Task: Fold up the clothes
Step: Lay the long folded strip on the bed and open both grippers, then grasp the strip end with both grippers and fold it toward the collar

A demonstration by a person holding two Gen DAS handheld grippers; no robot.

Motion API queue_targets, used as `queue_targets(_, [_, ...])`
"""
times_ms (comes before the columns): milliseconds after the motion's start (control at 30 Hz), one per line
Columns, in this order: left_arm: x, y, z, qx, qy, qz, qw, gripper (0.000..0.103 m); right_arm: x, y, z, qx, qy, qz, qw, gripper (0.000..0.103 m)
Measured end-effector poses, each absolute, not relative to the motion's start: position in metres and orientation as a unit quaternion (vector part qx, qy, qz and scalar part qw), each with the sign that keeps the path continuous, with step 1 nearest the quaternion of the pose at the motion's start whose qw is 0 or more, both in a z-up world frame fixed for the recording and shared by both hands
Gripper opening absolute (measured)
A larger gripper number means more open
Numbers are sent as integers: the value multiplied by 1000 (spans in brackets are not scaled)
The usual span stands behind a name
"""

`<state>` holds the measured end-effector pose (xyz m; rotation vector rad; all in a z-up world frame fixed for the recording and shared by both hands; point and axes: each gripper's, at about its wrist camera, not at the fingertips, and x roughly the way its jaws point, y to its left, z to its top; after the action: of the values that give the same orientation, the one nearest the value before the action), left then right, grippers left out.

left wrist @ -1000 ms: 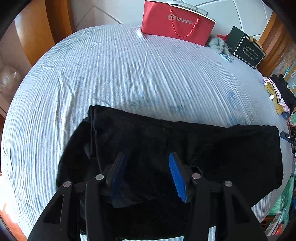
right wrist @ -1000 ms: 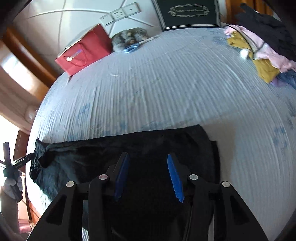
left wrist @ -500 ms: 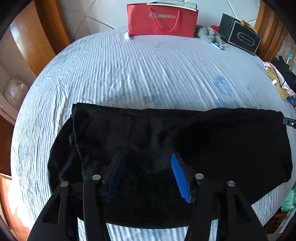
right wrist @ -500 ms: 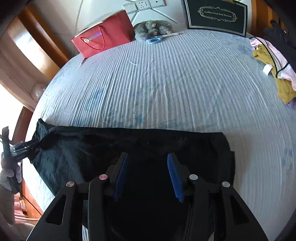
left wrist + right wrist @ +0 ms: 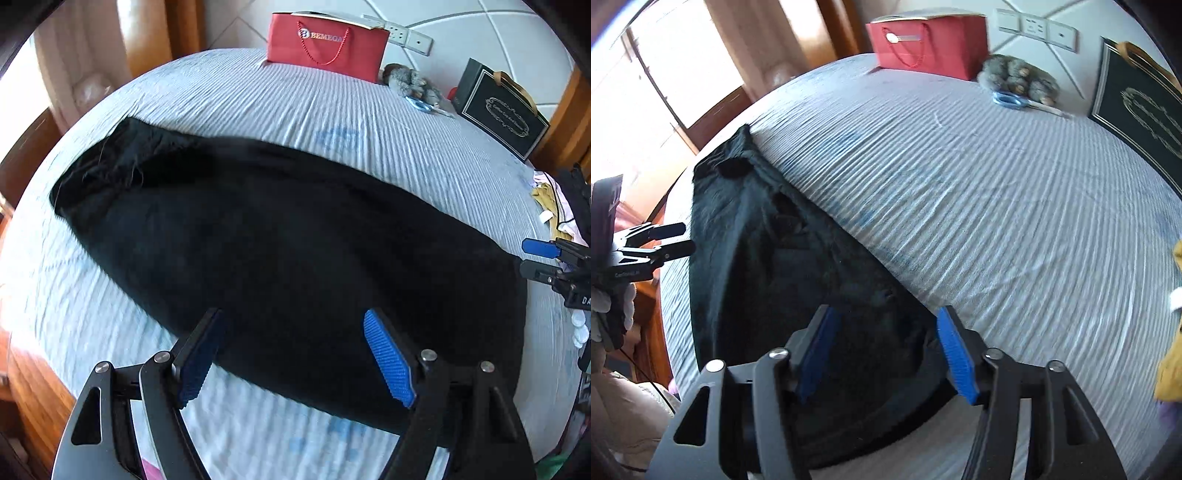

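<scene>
A black garment [image 5: 295,229] lies stretched in a long band across the striped bed sheet [image 5: 332,122]. My left gripper [image 5: 293,314] hovers over its near edge. The jaws are opening wide, and the fabric lies under them without being pinched. In the right wrist view the same black garment [image 5: 757,258] runs away to the left. My right gripper [image 5: 885,312] stands over its near end with its jaws opening, and the pads do not press the cloth. Each gripper shows in the other's view: the right gripper [image 5: 543,258] and the left gripper [image 5: 670,240] sit at opposite ends.
At the head of the bed stand a red paper bag [image 5: 325,48], a grey plush toy [image 5: 406,79], blue scissors [image 5: 421,105] and a black gift box [image 5: 502,110]. A pile of other clothes [image 5: 557,210] lies at the right edge. The wooden bed frame [image 5: 33,387] is on the left.
The left gripper swept sideways along the garment to its near edge and spread its jaws. The right gripper rolled and widened its jaws. The garment now lies pulled out long and flat.
</scene>
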<state>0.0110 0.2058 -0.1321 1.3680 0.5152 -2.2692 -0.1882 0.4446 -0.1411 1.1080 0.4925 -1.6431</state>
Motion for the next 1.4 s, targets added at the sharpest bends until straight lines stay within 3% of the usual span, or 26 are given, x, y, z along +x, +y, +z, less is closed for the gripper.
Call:
queue_targets(100, [17,261,-142,509,214,-801,233,79,-185,458,-143,445,243,-655,560,75])
queue_targets(167, [22,290,-142,507,223,-797,241,79,-181,466,-144,436,259,-644,573,88])
queue_targets(233, [27,313,-141,503,225,-798,245,79,-178,474,-145,426,276,-633,585,91])
queue_targets(600, [46,369,-144,480,263,-779,306,79,-182,496,-152,399,320,-584,631,91])
queue_targets(867, [31,394,-162,465,269,-740,403,80,-196,480,-173,379,342,-524,682,91])
queue_targets(1133, [37,393,-164,445,291,-738,415,81,-181,477,-180,344,347,-520,700,90])
queue_targets(1400, [28,401,-163,462,277,-745,394,81,-177,477,-179,331,357,-532,693,72])
